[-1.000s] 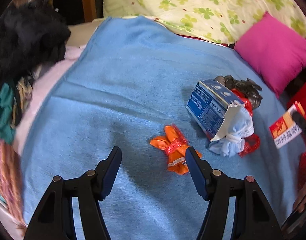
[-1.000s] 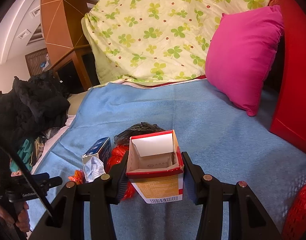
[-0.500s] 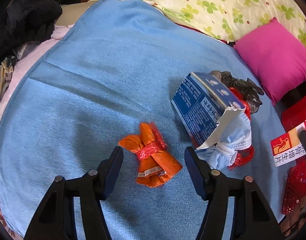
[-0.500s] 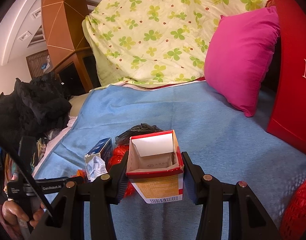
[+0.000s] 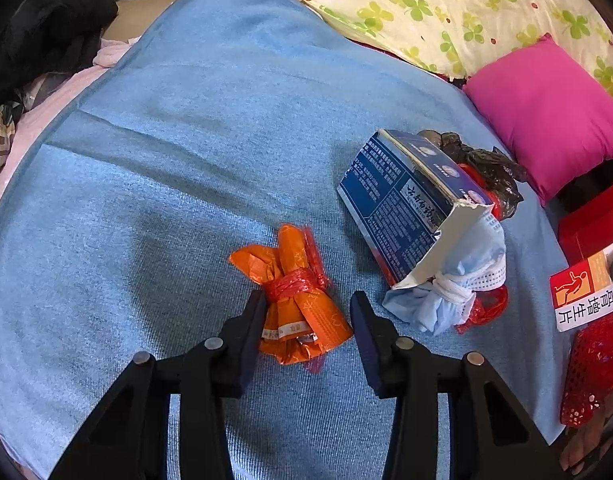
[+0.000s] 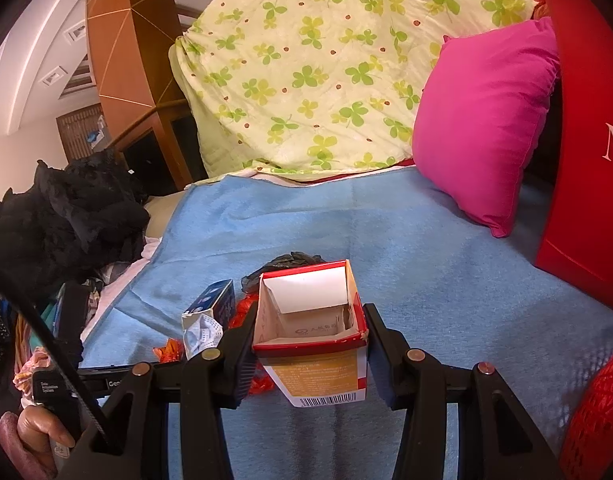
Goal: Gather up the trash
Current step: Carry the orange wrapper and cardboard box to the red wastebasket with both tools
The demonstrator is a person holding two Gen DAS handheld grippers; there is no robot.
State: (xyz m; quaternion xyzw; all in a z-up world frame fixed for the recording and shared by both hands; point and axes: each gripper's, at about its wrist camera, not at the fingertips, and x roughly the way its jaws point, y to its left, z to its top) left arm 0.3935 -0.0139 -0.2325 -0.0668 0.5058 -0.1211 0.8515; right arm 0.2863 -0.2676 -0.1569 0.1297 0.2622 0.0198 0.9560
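Observation:
An orange wrapper bundle [image 5: 296,300] tied with red string lies on the blue blanket [image 5: 210,128]. My left gripper [image 5: 306,320] is open with its jaws on either side of the bundle's near end. My right gripper [image 6: 308,340] is shut on an open red and white carton [image 6: 312,332], which also shows at the right edge of the left wrist view [image 5: 586,292]. A torn blue box [image 5: 406,200] with a crumpled blue face mask [image 5: 458,280] lies to the right of the bundle. Black plastic [image 5: 486,168] and red scraps [image 5: 486,308] lie behind and under the box.
A pink pillow [image 5: 546,108] and a green clover quilt [image 5: 446,4] lie at the far side. A red bag [image 6: 586,160] stands at the right. A red mesh basket [image 6: 598,412] is at the lower right. Dark clothes [image 6: 66,220] are piled at the left.
My left gripper has moved forward and down onto the orange bundle, which now lies between its jaws. My right gripper holds the carton still.

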